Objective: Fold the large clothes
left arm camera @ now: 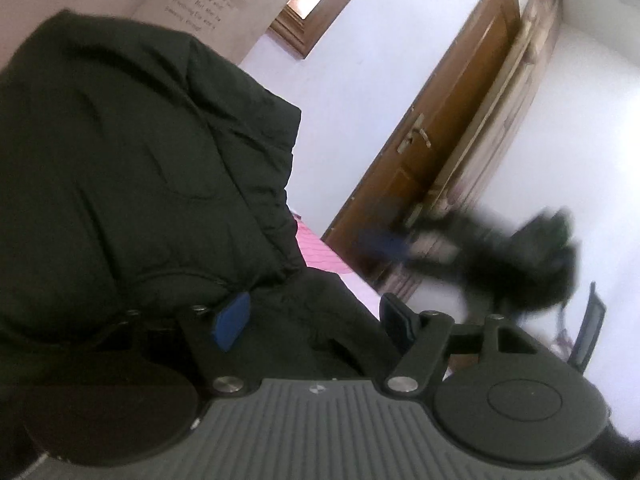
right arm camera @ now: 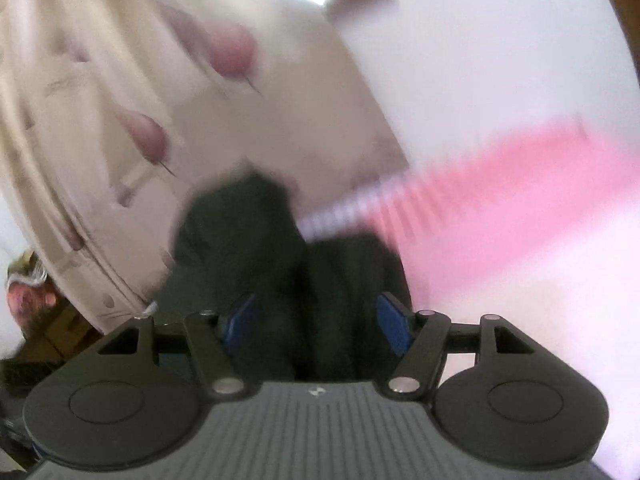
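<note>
1. We see a large dark green quilted padded jacket (left arm camera: 132, 184) bulging up in front of the left gripper (left arm camera: 316, 320), filling the left half of the left wrist view and lying over a pink-and-white striped bed cover (left arm camera: 320, 250).
2. The left gripper has jacket fabric between its blue pads (left arm camera: 232, 320); the left pad sits against the cloth, the right pad looks clear of it, so we judge the jaws apart rather than clamped.
3. In the right wrist view the right gripper (right arm camera: 316, 324) has a thick bunch of the same jacket (right arm camera: 280, 264) filling the gap between both blue pads; we read it as clamped on the jacket, though blur makes the contact hard to confirm.
4. A white wall, a brown wooden door (left arm camera: 436, 148) and a pale curtain printed with pink leaves (right arm camera: 132, 92) lie behind.
5. We judge the jacket soft, puffy and bulky, moderately heavy for clothing, with a smooth shell that may slip from a shallow pinch.
6. We would take hold at a stitched hem or seam edge, deep between the pads, and keep both holds level so the padding does not sag or unfold.
</note>
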`<state>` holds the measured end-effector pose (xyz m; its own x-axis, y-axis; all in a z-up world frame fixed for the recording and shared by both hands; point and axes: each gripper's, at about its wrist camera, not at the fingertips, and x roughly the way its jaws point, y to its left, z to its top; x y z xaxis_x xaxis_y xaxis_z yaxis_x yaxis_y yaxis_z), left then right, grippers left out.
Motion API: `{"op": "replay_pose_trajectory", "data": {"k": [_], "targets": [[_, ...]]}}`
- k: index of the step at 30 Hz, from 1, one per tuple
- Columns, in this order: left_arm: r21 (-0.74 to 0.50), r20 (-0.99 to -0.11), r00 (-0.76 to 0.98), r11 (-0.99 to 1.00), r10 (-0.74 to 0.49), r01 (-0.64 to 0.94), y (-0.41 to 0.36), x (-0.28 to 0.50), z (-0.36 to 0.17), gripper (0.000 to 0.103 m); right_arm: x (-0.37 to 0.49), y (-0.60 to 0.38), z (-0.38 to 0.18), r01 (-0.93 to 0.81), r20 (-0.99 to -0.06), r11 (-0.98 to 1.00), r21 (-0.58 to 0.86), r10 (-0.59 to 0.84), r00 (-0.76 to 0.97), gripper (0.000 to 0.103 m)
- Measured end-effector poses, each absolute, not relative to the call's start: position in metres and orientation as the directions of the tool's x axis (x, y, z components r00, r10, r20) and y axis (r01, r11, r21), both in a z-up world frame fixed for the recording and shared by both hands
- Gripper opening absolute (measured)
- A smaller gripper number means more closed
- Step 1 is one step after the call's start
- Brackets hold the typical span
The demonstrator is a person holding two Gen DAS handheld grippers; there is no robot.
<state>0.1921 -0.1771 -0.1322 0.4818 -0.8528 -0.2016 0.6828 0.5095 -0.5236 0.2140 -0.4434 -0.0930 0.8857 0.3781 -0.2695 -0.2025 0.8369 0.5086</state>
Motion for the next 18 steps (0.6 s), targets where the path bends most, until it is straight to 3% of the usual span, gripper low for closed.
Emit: {"op": "replay_pose_trajectory", "data": {"k": [3, 6, 7, 9, 13, 18], "targets": [[-0.522, -0.199, 0.473, 0.501, -0.858, 0.69, -0.18, 0.19, -0.138, 0.071, 0.228, -0.422, -0.04, -0.369, -0.195, 0.853, 0.368, 0.459, 0.867, 0.067], [-0.516, -0.205, 0.464, 0.499, -0.861, 0.697, -0.181, 0.194, -0.137, 0.071, 0.261, -0.377, -0.01, -0.542, -0.194, 0.807, 0.236, 0.585, 0.787, 0.066], [-0.518, -0.205, 0.465, 0.498, -0.861, 0.695, -0.181, 0.195, -0.137, 0.071, 0.274, -0.355, -0.006, -0.58, -0.223, 0.798, 0.164, 0.603, 0.766, 0.065], [-0.518, -0.205, 0.464, 0.498, -0.862, 0.696, -0.179, 0.195, -0.136, 0.071, 0.296, -0.322, -0.009, -0.611, -0.3, 0.789, 0.056, 0.597, 0.744, 0.047], [-0.513, -0.192, 0.459, 0.487, -0.868, 0.707, -0.18, 0.197, -0.137, 0.072, 0.336, -0.29, -0.047, -0.551, -0.473, 0.816, -0.173, 0.422, 0.774, 0.038], [-0.525, -0.176, 0.43, 0.454, -0.886, 0.72, -0.184, 0.199, -0.143, 0.067, 0.352, -0.319, -0.085, -0.476, -0.54, 0.868, -0.141, 0.336, 0.772, 0.038]]}}
